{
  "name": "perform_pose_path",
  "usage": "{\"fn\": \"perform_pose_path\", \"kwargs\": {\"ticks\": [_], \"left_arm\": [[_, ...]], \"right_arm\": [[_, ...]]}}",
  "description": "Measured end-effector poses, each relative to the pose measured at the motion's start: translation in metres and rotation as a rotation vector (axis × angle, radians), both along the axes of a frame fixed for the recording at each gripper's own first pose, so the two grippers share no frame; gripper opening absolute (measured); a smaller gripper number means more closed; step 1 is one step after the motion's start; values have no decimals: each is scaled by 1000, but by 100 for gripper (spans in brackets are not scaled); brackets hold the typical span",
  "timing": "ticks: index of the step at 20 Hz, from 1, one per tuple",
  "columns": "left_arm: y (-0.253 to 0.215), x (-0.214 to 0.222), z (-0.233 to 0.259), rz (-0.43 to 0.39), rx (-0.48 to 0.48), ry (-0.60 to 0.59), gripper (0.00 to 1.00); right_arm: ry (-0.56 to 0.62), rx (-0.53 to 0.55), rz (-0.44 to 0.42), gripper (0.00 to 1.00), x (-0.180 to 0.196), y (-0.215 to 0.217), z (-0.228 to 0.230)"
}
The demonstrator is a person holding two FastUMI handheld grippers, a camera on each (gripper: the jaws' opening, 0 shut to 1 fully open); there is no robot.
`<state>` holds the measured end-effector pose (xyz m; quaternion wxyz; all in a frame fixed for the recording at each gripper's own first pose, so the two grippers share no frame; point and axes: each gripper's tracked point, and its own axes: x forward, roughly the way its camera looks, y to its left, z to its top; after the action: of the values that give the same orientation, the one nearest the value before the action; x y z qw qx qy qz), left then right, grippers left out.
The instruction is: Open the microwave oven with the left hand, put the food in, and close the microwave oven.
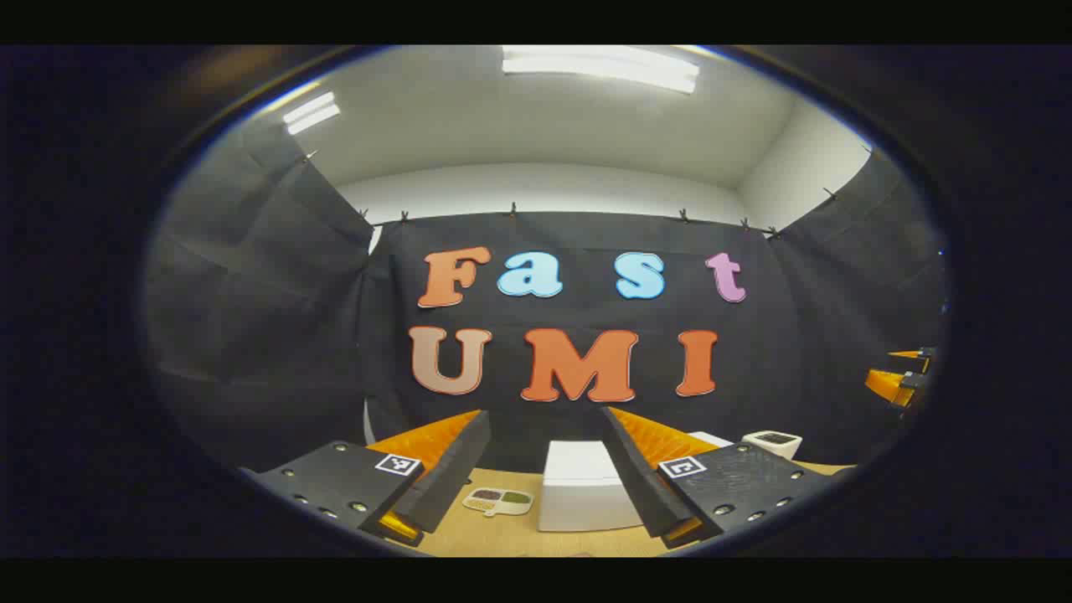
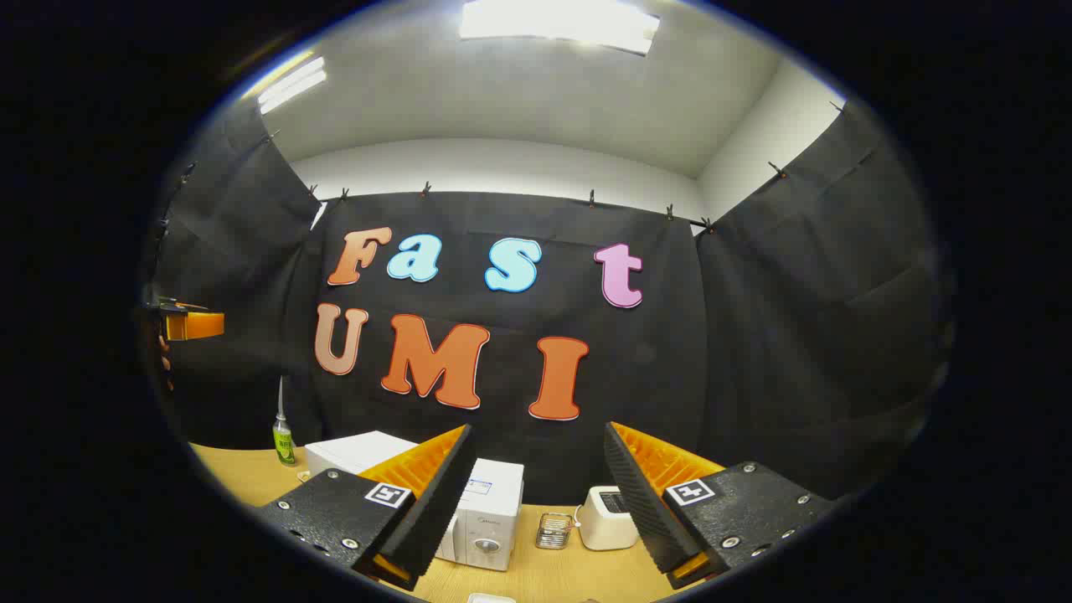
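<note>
The white microwave (image 1: 582, 486) stands on the wooden table, seen between my left gripper's fingers and farther off. My left gripper (image 1: 544, 414) is open and holds nothing. A small white food tray (image 1: 498, 501) with coloured portions lies on the table left of the microwave. In the right gripper view the microwave (image 2: 487, 512) shows its knob panel, and its door looks closed. My right gripper (image 2: 538, 429) is open and empty, held well above the table. Each gripper also shows at the edge of the other's view: the right gripper (image 1: 903, 378), the left gripper (image 2: 191, 323).
A white toaster-like appliance (image 2: 607, 517) sits right of the microwave, with a small wire basket (image 2: 554, 529) between them. A green bottle (image 2: 283, 440) stands at the table's back left. The wooden table (image 1: 502, 536) runs under everything, and black cloth walls enclose the booth.
</note>
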<state>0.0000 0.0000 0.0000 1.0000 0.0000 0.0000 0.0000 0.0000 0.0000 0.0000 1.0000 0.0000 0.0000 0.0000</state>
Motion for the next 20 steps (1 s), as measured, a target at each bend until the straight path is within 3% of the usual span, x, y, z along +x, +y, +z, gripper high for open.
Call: {"fn": "perform_pose_path", "kwargs": {"ticks": [7,13,20], "left_arm": [[-5,-1,-9,8,68,-14,87],[-11,1,-21,-12,33,5,89],[-39,1,-36,-69,-23,12,90]], "right_arm": [[-5,37,-19,95,-6,-16,-1],[10,41,-47,95,-9,-28,-11],[26,46,-16,95,-14,-24,-25]]}}
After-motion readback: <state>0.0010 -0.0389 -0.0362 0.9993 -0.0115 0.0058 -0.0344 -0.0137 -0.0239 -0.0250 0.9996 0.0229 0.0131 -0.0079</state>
